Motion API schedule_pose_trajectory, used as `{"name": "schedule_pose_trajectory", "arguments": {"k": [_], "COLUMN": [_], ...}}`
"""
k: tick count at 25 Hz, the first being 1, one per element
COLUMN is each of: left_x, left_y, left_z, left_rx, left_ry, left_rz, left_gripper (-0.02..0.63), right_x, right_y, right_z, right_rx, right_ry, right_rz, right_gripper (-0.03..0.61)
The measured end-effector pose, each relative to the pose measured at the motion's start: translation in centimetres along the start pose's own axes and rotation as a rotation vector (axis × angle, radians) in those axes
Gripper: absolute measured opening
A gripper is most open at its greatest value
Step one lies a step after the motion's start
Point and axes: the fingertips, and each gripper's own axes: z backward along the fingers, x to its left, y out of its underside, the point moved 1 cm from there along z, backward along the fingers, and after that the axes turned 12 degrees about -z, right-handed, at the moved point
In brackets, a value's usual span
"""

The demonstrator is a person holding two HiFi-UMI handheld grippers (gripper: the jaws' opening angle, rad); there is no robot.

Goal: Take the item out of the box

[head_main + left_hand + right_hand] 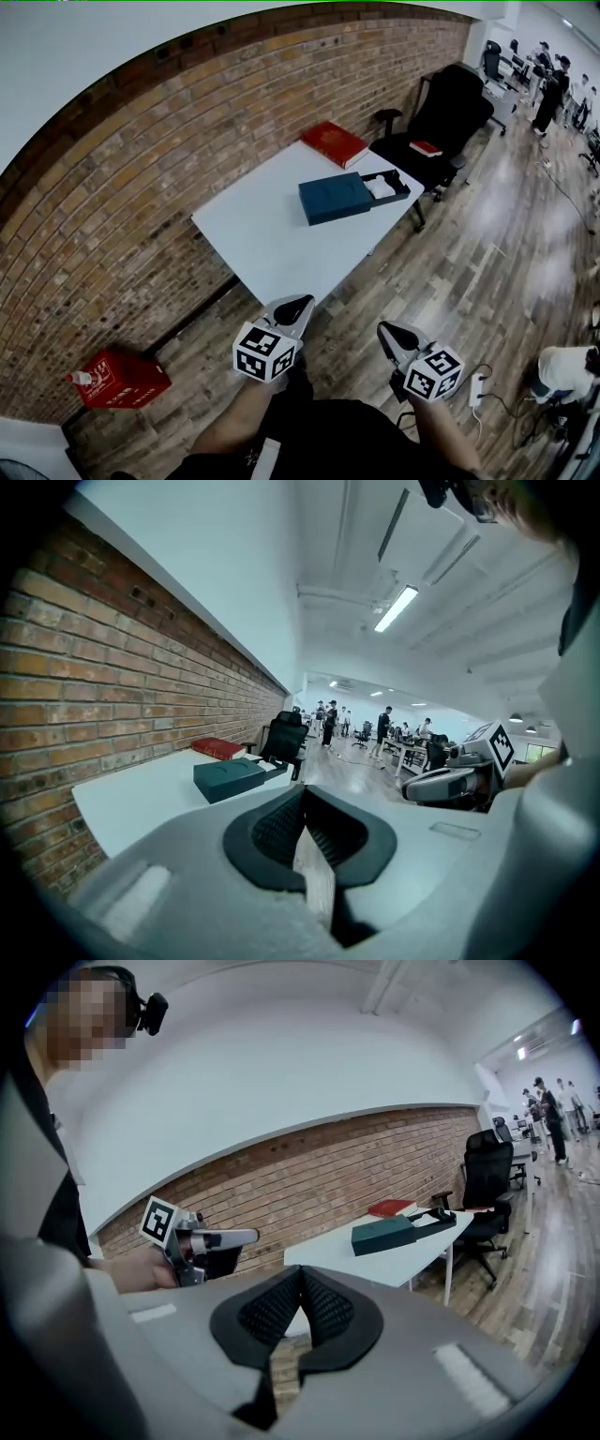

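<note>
A dark teal box (335, 197) lies on the white table (262, 234), far ahead of both grippers. Its inner tray (401, 187) is slid out to the right, and a white item (380, 187) lies in it. My left gripper (292, 307) and right gripper (387, 332) hang low near my body, short of the table's near corner, both shut and holding nothing. The box (228, 778) is small and distant in the left gripper view, and the box (382, 1234) is just as far in the right gripper view.
A red book (333, 142) lies at the table's far edge by the brick wall. A black office chair (441, 122) stands beyond the table's right end. On the floor at the left sits a red crate (122, 380). Several people stand far off at the top right.
</note>
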Motion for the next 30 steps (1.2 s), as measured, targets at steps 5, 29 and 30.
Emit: {"name": "schedule_pose_trajectory", "arguments": {"k": [5,29,30], "left_x": [6.6,19.8,20.1], "left_y": [-3.3,-5.2,-5.4], "left_z": [-4.3,-13.2,-14.2], "left_rx": [-0.02,-0.021,-0.021], "left_ry": [0.059,0.098,0.092], "left_rz": [-0.062,-0.019,-0.014], "left_gripper": [0.0,0.0,0.0], "right_x": [0.0,-8.2,-9.1], "right_y": [-4.4,-12.6,-13.2], "right_z": [-8.3,-22.4,-22.9], "right_rx": [-0.011,-0.001,0.007], "right_ry": [-0.014,0.04,0.033], "right_rz": [0.028,-0.024,-0.023], "right_gripper": [0.0,0.0,0.0]}}
